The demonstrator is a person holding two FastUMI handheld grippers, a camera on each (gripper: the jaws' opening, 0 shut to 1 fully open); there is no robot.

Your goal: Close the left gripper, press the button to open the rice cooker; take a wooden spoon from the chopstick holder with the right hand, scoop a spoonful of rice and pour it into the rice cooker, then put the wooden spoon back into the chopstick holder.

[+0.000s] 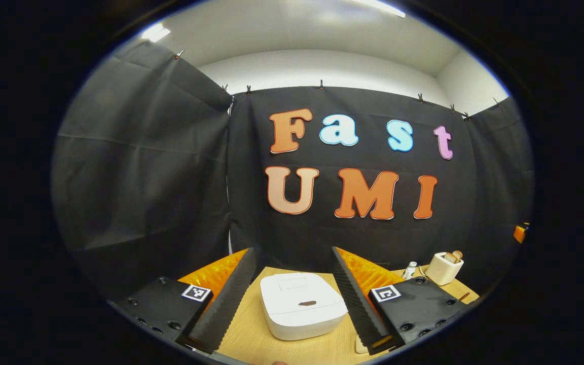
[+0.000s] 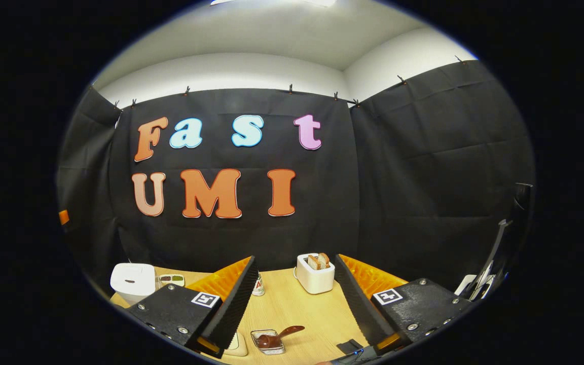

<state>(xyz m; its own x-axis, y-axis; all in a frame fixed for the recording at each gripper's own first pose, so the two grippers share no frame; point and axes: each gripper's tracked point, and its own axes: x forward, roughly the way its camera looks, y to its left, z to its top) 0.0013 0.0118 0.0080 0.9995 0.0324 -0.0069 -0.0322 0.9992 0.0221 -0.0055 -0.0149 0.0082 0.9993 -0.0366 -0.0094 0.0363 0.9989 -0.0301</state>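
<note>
The left gripper [image 1: 292,294] hangs with jaws spread wide, framing the closed white boxy rice cooker [image 1: 301,304] on the pale wooden surface [image 1: 251,339]. Far right of it stand a white toaster-like holder [image 1: 444,267] and a small bottle [image 1: 410,270].

The right gripper [image 2: 292,299] is likewise released, grasping nothing. Near it, a dark wooden spoon [image 2: 281,335] rests in a small clear dish [image 2: 267,340]. The rice cooker sits at far left.
</note>
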